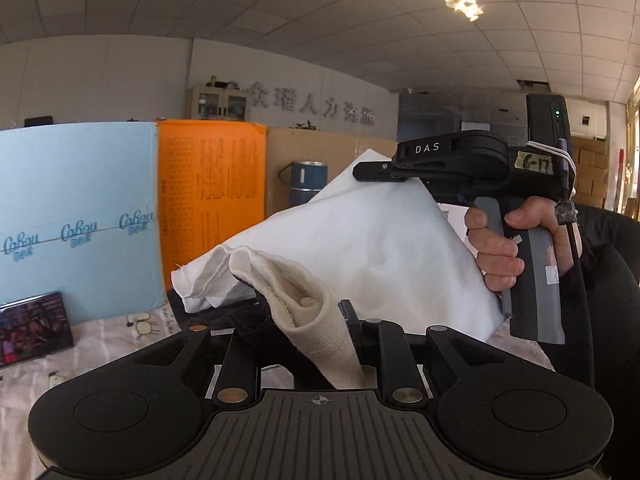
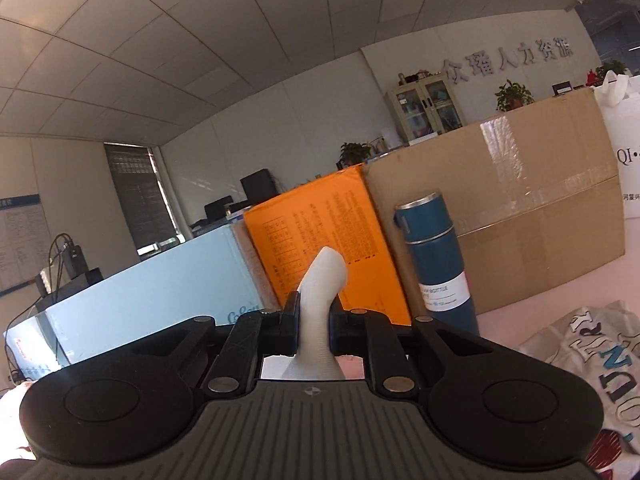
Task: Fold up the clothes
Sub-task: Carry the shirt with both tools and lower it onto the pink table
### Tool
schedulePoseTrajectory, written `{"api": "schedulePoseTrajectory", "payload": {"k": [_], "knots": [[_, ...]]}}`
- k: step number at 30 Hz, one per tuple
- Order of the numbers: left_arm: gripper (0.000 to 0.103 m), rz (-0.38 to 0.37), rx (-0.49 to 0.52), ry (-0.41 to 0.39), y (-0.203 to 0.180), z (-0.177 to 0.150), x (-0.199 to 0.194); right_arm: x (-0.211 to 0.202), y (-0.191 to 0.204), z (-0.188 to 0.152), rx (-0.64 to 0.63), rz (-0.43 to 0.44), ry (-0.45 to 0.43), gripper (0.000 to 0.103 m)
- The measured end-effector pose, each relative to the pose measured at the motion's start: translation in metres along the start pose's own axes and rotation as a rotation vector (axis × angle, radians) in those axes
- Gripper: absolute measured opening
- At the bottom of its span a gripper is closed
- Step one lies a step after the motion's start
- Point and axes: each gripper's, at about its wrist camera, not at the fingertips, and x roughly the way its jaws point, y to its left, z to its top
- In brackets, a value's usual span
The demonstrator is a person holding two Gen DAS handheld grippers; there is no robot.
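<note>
— What are the two grippers doing with the white garment (image 1: pixel 360 240)?

— They are holding it up off the table (image 1: pixel 120 344), stretched between them. The left gripper (image 1: pixel 316 320) is gripping a bunched, ribbed cream edge of the cloth, which is sticking up between its black fingers (image 1: pixel 352 316). The jaws are nearly together, clenched on the fabric.

— And the right gripper (image 1: pixel 376 172)?

— In the left wrist view it is hanging up at the right, pinching the far upper corner of the same garment, with a person's hand (image 1: pixel 504 248) wrapped around its grey handle. In its own camera, a ribbed strip of that cloth is poking up between the narrow jaws, clamped tight.

— So where is the cloth lying?

— Not lying at all; it is sagging in the air between the two grippers, above the table's pale printed cover. A loose hemmed fold is drooping at the left of the span.

— Anything else on the table?

— A second shirt (image 2: pixel 576 364) with blue lettering is lying crumpled at the near right in the right wrist view. A blue flask (image 2: pixel 436 260) is standing further back, in front of a cardboard panel (image 2: pixel 520 208). Left of the flask an orange board (image 2: pixel 316 240) and a light blue board (image 1: pixel 76 216) are leaning upright along the table's far side. A small dark printed box (image 1: pixel 32 328) is sitting at the near left.
</note>
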Motion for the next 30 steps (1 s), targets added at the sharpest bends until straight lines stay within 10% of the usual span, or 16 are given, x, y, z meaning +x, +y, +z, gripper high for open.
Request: {"api": "schedulePoseTrajectory", "payload": {"k": [6, 12, 19, 30], "knots": [[0.019, -0.058, 0.0, 0.08, -0.036, -0.008, 0.099, 0.017, -0.07, 0.013, -0.121, -0.206, -0.019, 0.012], [0.019, -0.065, 0.006, 0.206, -0.061, -0.032, 0.166, 0.05, -0.17, -0.008, 0.023, -0.363, 0.129, 0.012], [0.027, -0.016, 0.042, 0.239, -0.071, -0.034, 0.168, 0.058, -0.223, -0.033, 0.136, -0.445, 0.201, 0.014], [0.07, 0.083, 0.08, 0.176, -0.041, -0.018, 0.105, 0.043, -0.234, -0.044, 0.181, -0.518, 0.171, 0.048]]}}
